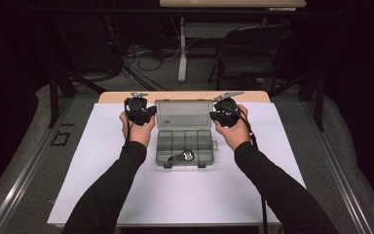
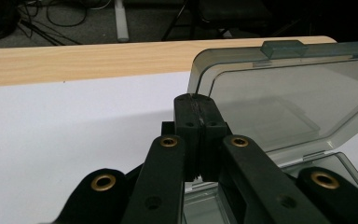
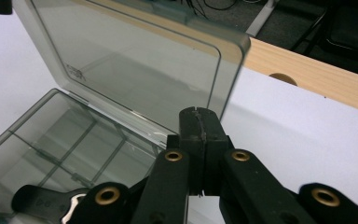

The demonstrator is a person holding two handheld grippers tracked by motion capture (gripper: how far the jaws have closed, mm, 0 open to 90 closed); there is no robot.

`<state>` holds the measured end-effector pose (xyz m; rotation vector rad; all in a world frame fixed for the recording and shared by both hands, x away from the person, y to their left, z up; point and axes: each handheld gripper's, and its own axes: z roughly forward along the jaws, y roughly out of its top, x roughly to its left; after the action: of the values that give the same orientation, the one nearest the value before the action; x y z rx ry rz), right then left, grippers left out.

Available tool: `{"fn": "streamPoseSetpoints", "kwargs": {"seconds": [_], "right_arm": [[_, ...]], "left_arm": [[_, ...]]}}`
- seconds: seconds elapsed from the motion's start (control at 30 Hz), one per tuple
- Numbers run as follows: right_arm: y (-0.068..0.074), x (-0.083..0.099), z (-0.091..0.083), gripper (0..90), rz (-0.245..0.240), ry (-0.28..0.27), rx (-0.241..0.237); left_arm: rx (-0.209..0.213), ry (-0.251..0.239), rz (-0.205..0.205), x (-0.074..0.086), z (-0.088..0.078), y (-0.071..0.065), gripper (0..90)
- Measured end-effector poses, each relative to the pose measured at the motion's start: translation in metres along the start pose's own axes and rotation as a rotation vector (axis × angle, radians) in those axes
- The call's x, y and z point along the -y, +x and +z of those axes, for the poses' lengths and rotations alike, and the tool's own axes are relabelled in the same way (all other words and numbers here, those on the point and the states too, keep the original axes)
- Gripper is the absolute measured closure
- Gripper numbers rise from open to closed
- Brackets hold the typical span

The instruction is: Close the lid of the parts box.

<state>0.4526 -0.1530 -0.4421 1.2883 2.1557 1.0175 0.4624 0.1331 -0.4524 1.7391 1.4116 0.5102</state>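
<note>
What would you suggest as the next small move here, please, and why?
Probably bring the right gripper down towards the black tool in the box's front compartment and open its jaws. The lid already stands open, both grippers are shut and empty beside it, and the left gripper is farther from the tool.

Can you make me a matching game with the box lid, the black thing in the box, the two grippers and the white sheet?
Things:
1. box lid
2. black tool
3. left gripper and right gripper
4. white sheet

States:
a. shut, holding nothing
b. spread flat over the wooden table
c. swung open, standing up
d. lying in a front compartment

Pairs: 1-c, 2-d, 3-a, 4-b
</note>
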Motion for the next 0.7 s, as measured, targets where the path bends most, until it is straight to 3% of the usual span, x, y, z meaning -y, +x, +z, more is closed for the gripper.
{"fn": "streamPoseSetpoints", "kwargs": {"seconds": [0.1, 0.43, 0.7], "right_arm": [[0.003, -0.007, -0.004, 90.0, -0.014, 0.002, -0.01], [0.003, -0.027, -0.014, 90.0, 0.006, 0.0, -0.032], [0.004, -0.052, -0.02, 90.0, 0.012, -0.015, -0.03]], "left_arm": [[0.003, -0.004, -0.001, 0.002, -0.002, 0.0, 89.4], [0.011, -0.013, 0.009, 0.008, -0.009, -0.002, 89.3], [0.015, -0.012, 0.009, 0.011, -0.013, -0.002, 89.3]]}}
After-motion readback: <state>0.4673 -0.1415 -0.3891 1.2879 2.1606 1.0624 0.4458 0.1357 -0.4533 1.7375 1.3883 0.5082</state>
